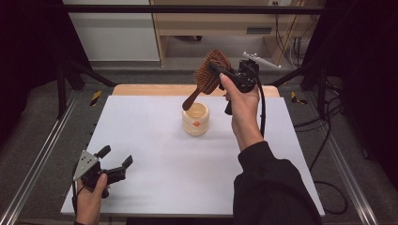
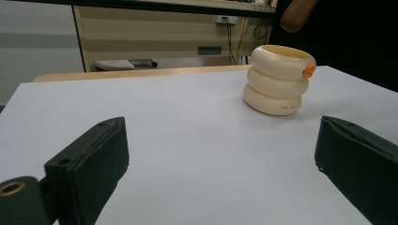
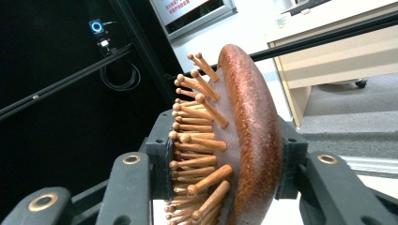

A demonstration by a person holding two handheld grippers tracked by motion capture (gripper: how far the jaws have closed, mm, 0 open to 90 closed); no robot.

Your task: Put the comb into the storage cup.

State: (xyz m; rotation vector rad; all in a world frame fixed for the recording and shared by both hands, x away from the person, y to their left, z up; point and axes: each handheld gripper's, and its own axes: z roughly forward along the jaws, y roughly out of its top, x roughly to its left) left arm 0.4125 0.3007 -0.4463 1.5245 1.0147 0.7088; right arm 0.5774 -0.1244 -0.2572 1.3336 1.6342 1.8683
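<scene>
My right gripper (image 1: 220,70) clamps the wooden hairbrush (image 1: 209,75) by its head, handle tip hanging just above the cream cup (image 1: 195,119), not yet inside. My left gripper (image 1: 115,161) rests wide open near the table's (image 1: 141,122) front edge, holding nothing.

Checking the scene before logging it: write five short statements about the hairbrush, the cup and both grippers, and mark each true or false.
1. The right gripper clamps the wooden hairbrush by its head. True.
2. The hairbrush lies flat on the table. False: it is held in the air, handle pointing down toward the cup.
3. The cup stands upright on the white table. True.
4. The left gripper holds the cup. False: its jaws are open with nothing between them, far from the cup.
5. The cup is dark blue. False: it is cream with a small orange mark.
</scene>
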